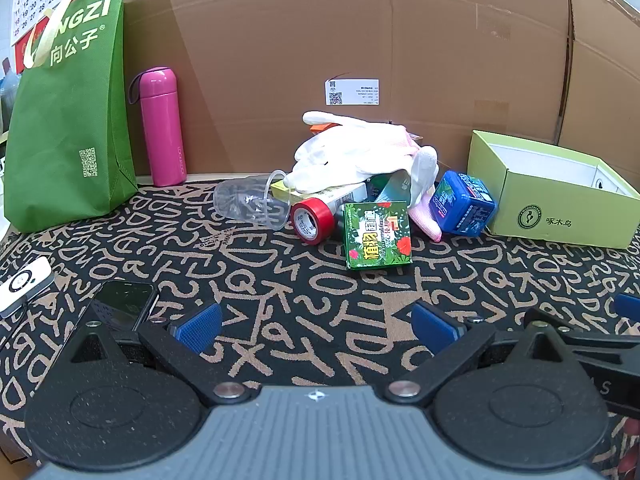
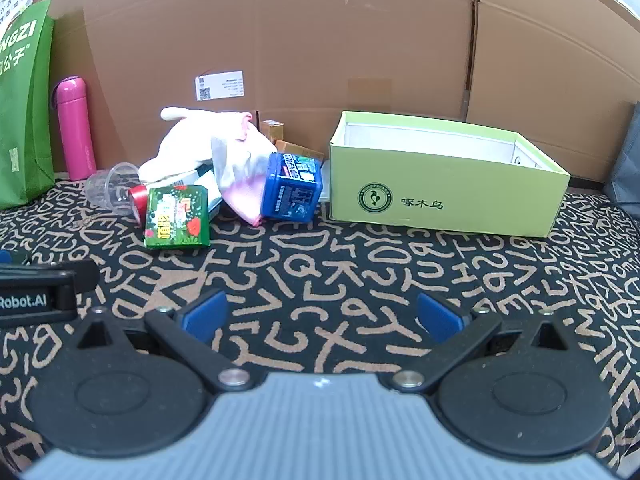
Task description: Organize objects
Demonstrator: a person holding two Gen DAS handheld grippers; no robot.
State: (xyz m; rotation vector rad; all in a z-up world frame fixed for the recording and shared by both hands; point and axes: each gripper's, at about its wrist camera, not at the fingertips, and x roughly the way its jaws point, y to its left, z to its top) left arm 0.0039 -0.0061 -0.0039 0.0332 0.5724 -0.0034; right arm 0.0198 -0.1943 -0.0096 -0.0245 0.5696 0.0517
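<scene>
Left wrist view: my left gripper [image 1: 316, 330] is spread wide with nothing between the blue pads [image 1: 200, 326], hanging over bare patterned mat [image 1: 280, 280], well short of the pile. Right gripper [image 2: 322, 316] is the same: jaws fully apart, empty, over mat. Nearest item ahead is the green carton [image 1: 378, 234], leaning against the heap at the front. I judge it light and stiff, flat faces, so pinch across the two side edges rather than the printed face. Just left of it is the red tape roll [image 1: 312, 220], on edge: rigid, may roll, so clamp across the flat sides. Beyond that lies the clear plastic cup [image 1: 252, 200] on its side: thin, slick, probably crushable, so light squeeze at the rim. The white gloves [image 1: 360, 152] are draped on top of the heap: soft, will sag and may drag neighbours, so grab a bunched fold and lift them off first or things may shift. The blue tub [image 2: 290, 188] sits tilted at the right of the pile, near the open green box [image 2: 448, 208]: hard shell, looks smooth, likely the heaviest here, so grip across the flat sides. The box looks like the drop target, and from the right wrist view what shows of its inside is bare. Smaller cartons under the gloves are mostly hidden.
</scene>
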